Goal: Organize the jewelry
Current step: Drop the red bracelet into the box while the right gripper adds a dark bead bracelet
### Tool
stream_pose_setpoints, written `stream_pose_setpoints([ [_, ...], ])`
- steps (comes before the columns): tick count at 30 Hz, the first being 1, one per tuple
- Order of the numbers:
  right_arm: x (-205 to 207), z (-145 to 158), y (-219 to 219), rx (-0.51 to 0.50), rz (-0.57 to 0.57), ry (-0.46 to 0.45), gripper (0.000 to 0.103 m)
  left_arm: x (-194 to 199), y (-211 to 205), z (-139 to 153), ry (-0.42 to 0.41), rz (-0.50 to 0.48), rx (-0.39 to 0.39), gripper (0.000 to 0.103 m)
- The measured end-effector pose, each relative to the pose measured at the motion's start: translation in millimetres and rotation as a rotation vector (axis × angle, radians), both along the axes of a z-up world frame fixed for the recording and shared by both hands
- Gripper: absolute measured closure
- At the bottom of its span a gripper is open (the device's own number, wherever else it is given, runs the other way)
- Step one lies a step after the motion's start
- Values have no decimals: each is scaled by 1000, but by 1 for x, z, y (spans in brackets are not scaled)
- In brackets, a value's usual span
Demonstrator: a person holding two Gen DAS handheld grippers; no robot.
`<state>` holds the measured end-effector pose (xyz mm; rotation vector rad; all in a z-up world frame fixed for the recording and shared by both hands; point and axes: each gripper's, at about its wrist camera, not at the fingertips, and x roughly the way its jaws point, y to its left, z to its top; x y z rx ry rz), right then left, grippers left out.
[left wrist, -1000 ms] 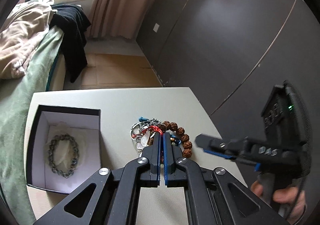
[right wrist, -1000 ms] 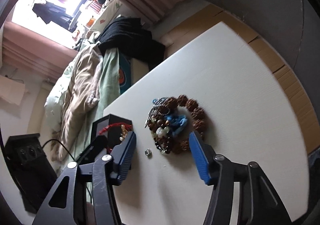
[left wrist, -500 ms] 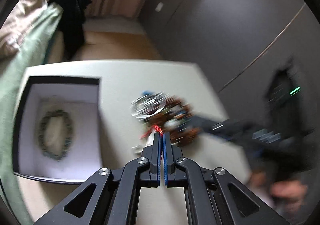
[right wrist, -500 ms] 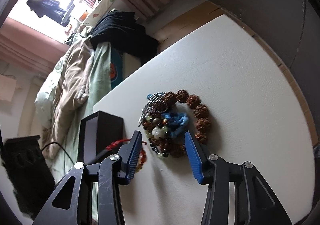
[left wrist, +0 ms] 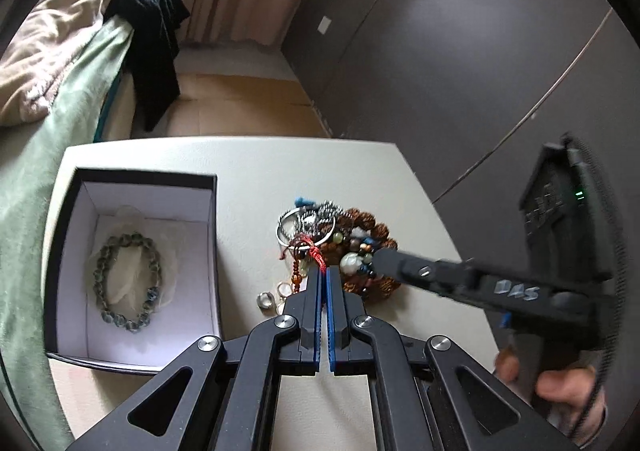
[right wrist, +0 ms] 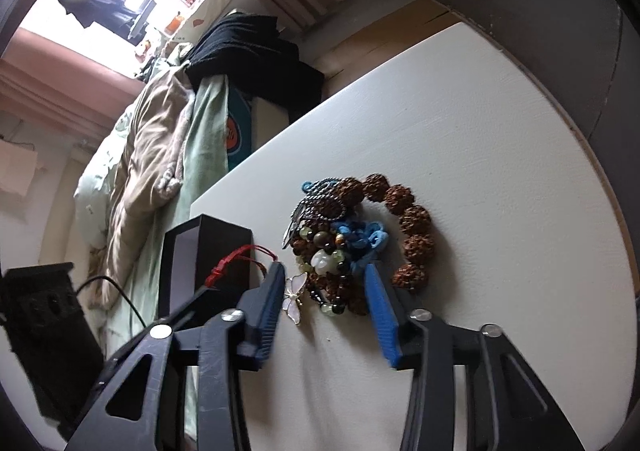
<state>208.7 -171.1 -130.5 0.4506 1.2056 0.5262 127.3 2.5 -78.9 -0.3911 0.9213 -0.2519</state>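
Observation:
A pile of jewelry point(left wrist: 340, 243) lies on the white table point(left wrist: 256, 171): brown bead bracelets, silver rings, blue cord, pale beads. My left gripper point(left wrist: 323, 271) is shut on a red cord bracelet point(left wrist: 310, 251) at the pile's near edge; the cord also shows in the right wrist view point(right wrist: 236, 257). My right gripper point(right wrist: 324, 281) is open, its fingers straddling the pile point(right wrist: 352, 235) and touching down beside a butterfly charm point(right wrist: 295, 297). An open black box point(left wrist: 132, 271) with a green bead bracelet point(left wrist: 126, 283) inside stands to the left.
A small ring point(left wrist: 264, 299) and a clear bead point(left wrist: 285, 288) lie loose between box and pile. A bed with blankets point(left wrist: 48, 63) runs along the table's left side. Dark wardrobe doors point(left wrist: 460, 51) stand behind the table.
My right gripper has moved forward onto the pile and its fingers have narrowed around it. My left gripper has pulled the red cord bracelet toward the near side of the pile.

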Motion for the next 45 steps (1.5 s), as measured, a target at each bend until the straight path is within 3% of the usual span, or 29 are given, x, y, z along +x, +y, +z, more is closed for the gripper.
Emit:
stream_pose_setpoints([
  [1, 1, -1, 2, 4, 8, 6, 75, 0, 2, 2, -6, 6, -1, 102],
  [11, 3, -13, 14, -80, 21, 21, 81, -8, 23, 14, -32, 51, -16, 102],
  [12, 3, -13, 17, -87, 23, 16, 84, -9, 24, 14, -32, 54, -16, 102],
  [13, 2, -13, 18, -86, 28, 13, 93, -9, 26, 14, -33, 57, -15, 102],
  [16, 0, -10, 15, -73, 21, 3, 93, -12, 31, 17, -43, 68, -15, 102],
  [24, -15, 30, 5, 54, 24, -106, 93, -20, 57, 25, -67, 128, -33, 102],
  [34, -22, 52, 19, 165, 37, -172, 93, -19, 89, 30, -52, 257, -64, 101],
  [37, -24, 55, 27, 193, 54, -188, 93, -19, 99, 26, -6, 293, -90, 95],
  [39, -26, 57, 34, 215, 69, -194, 93, -19, 102, 25, 9, 302, -88, 82],
  [41, -28, 59, 42, 234, 86, -203, 93, -21, 103, 25, 11, 310, -85, 40],
  [43, -30, 61, 48, 249, 98, -210, 93, -29, 106, 30, -39, 344, -83, 31],
  [45, -31, 62, 54, 264, 113, -214, 93, -32, 108, 36, -65, 357, -61, 30],
])
